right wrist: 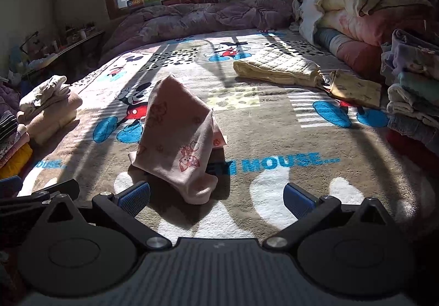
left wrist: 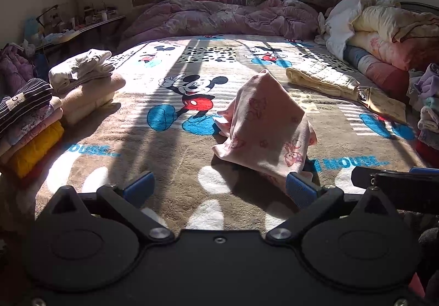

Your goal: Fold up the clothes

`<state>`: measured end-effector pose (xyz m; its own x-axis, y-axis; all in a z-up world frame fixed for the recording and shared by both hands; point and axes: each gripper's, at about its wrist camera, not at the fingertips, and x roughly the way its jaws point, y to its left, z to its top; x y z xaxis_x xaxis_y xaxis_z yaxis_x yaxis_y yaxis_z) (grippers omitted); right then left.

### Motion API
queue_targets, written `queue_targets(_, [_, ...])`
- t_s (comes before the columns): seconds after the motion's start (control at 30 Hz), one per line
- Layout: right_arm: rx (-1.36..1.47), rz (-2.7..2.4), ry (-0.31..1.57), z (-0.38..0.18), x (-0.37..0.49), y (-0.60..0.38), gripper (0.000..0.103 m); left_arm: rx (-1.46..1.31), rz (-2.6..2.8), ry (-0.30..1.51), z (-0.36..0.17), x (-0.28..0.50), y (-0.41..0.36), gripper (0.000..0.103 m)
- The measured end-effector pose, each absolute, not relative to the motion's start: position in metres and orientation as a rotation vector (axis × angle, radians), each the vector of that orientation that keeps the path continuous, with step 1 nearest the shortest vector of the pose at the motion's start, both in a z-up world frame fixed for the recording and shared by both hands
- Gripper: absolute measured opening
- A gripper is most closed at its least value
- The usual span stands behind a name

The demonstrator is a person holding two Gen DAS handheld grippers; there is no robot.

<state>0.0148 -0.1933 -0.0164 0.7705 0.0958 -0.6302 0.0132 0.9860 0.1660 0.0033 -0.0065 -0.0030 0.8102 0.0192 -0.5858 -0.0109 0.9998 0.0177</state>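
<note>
A pink printed garment (left wrist: pixel 264 125) stands crumpled in a tent shape on the Mickey Mouse blanket (left wrist: pixel 170 147); it also shows in the right wrist view (right wrist: pixel 178 138). My left gripper (left wrist: pixel 219 190) is open and empty, low over the blanket, with the garment's hem just beyond its right fingertip (left wrist: pixel 300 189). My right gripper (right wrist: pixel 216 196) is open and empty, with the garment just beyond its left fingertip (right wrist: pixel 134 196). The right gripper's side shows at the right edge of the left wrist view (left wrist: pixel 395 185).
Stacks of folded clothes (left wrist: pixel 41 105) sit at the left. A yellow quilted garment (right wrist: pixel 290 70) lies at the right rear. Unfolded clothes (right wrist: pixel 414 81) pile at the right. Rolled bedding (left wrist: pixel 384 29) and a purple quilt (left wrist: pixel 219 18) lie by the window.
</note>
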Motion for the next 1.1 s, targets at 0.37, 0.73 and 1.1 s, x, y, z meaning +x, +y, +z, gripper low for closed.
queue_targets(0.37, [0.31, 0.134, 0.735, -0.052, 0.041, -0.206, 0.102, -0.134, -0.049, 0.61, -0.037, 0.029, 0.014, 0.103])
queue_targets(0.73, [0.55, 0.277, 0.642, -0.117, 0.102, -0.238, 0.102, -0.221, -0.149, 0.789, -0.084, 0.096, 0.031, 0.103])
queue_targets(1.1, [0.937, 0.508, 0.627, -0.163, 0.2, -0.281, 0.102, -0.242, -0.216, 0.768, -0.079, 0.177, 0.021, 0.101])
